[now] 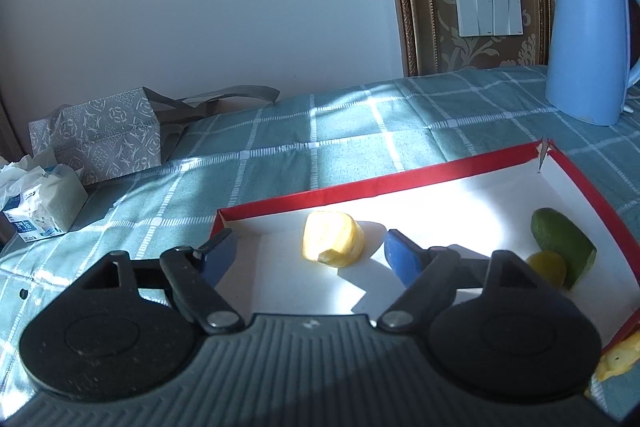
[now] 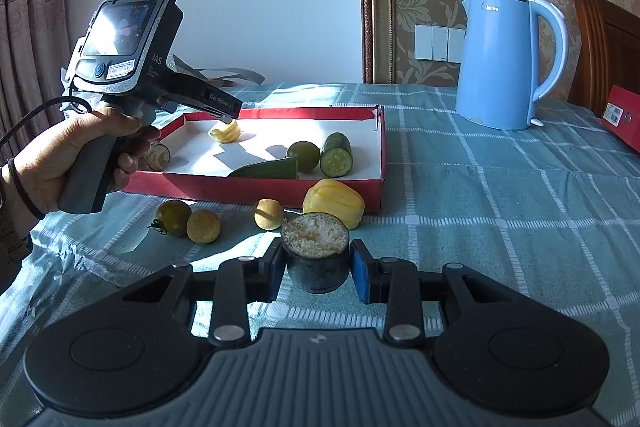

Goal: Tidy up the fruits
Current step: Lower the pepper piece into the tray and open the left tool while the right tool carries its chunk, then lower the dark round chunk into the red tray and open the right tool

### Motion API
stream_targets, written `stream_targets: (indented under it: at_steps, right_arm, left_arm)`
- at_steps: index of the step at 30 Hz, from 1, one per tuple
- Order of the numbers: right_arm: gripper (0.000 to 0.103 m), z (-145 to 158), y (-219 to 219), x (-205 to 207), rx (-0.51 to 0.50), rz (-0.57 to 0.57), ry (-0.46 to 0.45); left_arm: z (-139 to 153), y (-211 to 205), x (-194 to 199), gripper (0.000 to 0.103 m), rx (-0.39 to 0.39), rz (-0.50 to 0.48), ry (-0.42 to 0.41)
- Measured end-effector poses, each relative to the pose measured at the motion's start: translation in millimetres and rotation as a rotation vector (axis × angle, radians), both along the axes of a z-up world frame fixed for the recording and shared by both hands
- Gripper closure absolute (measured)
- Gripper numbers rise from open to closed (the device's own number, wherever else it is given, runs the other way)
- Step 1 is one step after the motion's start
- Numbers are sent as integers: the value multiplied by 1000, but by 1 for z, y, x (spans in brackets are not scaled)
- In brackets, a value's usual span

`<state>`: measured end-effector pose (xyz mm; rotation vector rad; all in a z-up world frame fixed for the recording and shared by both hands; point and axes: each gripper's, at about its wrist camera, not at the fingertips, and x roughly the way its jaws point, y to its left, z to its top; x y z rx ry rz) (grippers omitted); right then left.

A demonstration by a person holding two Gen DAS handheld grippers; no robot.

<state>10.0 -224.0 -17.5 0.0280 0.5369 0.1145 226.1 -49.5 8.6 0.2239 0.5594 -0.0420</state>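
Observation:
My left gripper (image 1: 308, 257) is open over the red box (image 1: 360, 187), whose inside is white. A pale yellow fruit piece (image 1: 334, 239) lies on the box floor just past the blue fingertips (image 1: 400, 259), untouched. In the right wrist view a hand holds that left gripper (image 2: 230, 115) above the same yellow piece (image 2: 225, 131). My right gripper (image 2: 318, 267) is shut on a dark-skinned fruit chunk (image 2: 316, 255) with a crumbly pale cut face, low over the tablecloth. Cucumber pieces (image 2: 336, 155) and a lime (image 2: 303, 155) also lie in the box.
Loose on the checked cloth before the box are a green fruit (image 2: 173, 212), two tan round fruits (image 2: 203, 225) and a yellow fruit (image 2: 334, 203). A blue kettle (image 2: 500, 67) stands back right. A tissue pack (image 1: 40, 203) and a patterned bag (image 1: 100, 135) sit left.

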Motion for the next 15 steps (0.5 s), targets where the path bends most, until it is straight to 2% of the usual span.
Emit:
stream_targets:
  at_steps: [2, 7, 11, 15]
  right_arm:
    - [69, 2, 3, 2, 3, 7, -3]
    - [69, 13, 12, 15, 1, 34, -27]
    - [69, 27, 18, 38, 19, 59, -53]
    - [69, 40, 28, 68, 15, 61, -80]
  left_arm:
    - [5, 7, -11, 21, -7, 5, -15]
    - [11, 45, -46, 7, -79, 84, -72]
    - [6, 78, -72, 4, -99, 167, -180]
    - [1, 98, -85, 2, -194, 165, -265]
